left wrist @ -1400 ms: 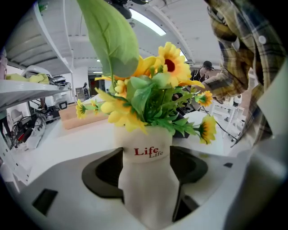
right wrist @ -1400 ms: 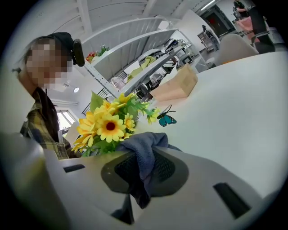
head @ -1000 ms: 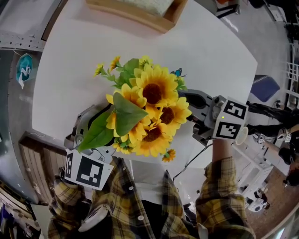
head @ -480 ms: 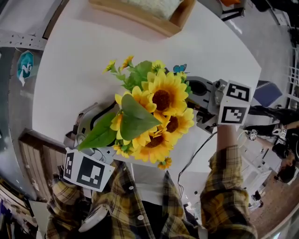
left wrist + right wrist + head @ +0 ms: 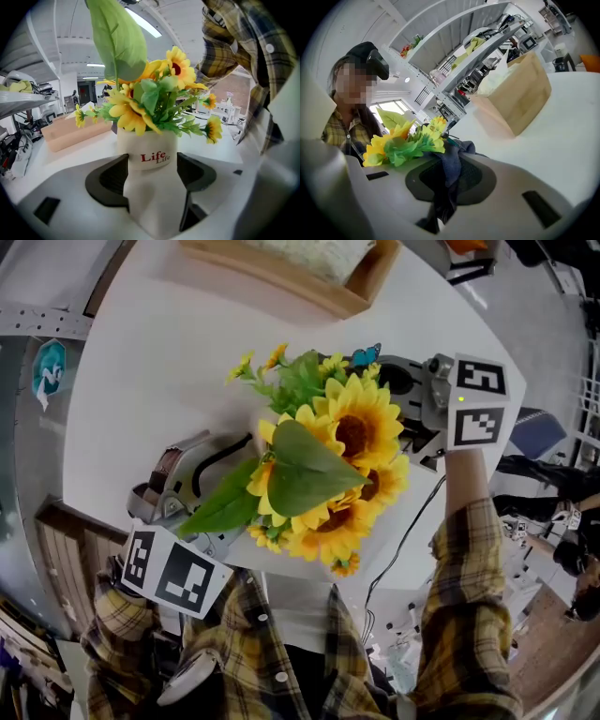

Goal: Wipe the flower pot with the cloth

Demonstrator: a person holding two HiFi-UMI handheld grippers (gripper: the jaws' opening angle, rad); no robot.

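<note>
White pot (image 5: pixel 147 145) sits clamped in my left gripper (image 5: pixel 151 173) near the table (image 5: pixel 141 381) edge. My right gripper (image 5: pixel 448 174), pinching the blue cloth (image 5: pixel 465 149), has swung round behind the sunflowers (image 5: pixel 352 432), so I judge the wipe is moving to the pot's far side.

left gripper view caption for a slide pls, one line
Left gripper clamped on a white flower pot marked Life, filled with sunflowers.

Head view steeply down from above both claws, left gripper (image 5: pixel 152 176) view close along its jaws at flower pot (image 5: pixel 147 157) between them, right gripper (image 5: pixel 446 171) view from opposite side, sunflowers (image 5: pixel 361 432) shared by all three.
</note>
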